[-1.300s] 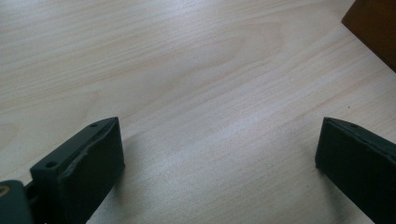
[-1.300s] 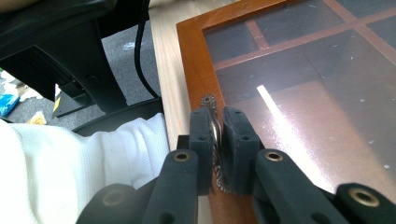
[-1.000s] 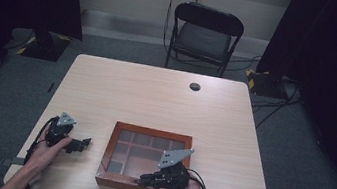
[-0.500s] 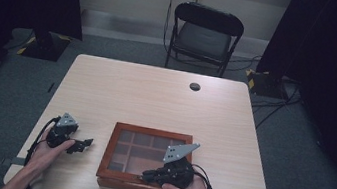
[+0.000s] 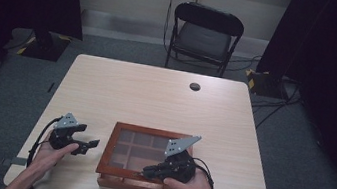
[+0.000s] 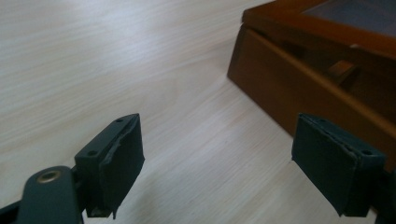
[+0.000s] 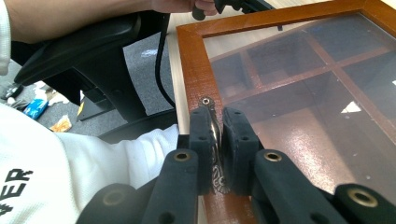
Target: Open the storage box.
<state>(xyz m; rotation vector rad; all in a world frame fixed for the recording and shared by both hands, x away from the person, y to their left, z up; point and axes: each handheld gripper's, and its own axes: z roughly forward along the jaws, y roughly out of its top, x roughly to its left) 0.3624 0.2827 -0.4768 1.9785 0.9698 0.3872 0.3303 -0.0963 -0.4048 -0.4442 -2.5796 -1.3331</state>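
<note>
Glass-lidded wooden box [image 5: 141,161], lid ajar

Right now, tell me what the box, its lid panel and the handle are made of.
Box: glossy reddish wood, grain visible. Lid panel: probably glass or clear plastic; the dividers show through it. Handle: looks like shiny embossed metal, clamped in the right hand-held gripper.

The right gripper [image 7: 216,135] has its fingers [image 7: 200,140] pinched onto a small metal handle [image 7: 214,140] on the brown frame of a wooden box lid [image 7: 191,70]. Through the lid's glass pane [image 7: 308,88], wooden dividers form compartments. A white sleeve [image 7: 70,158] and a black cable [image 7: 161,60] show at the left.
</note>
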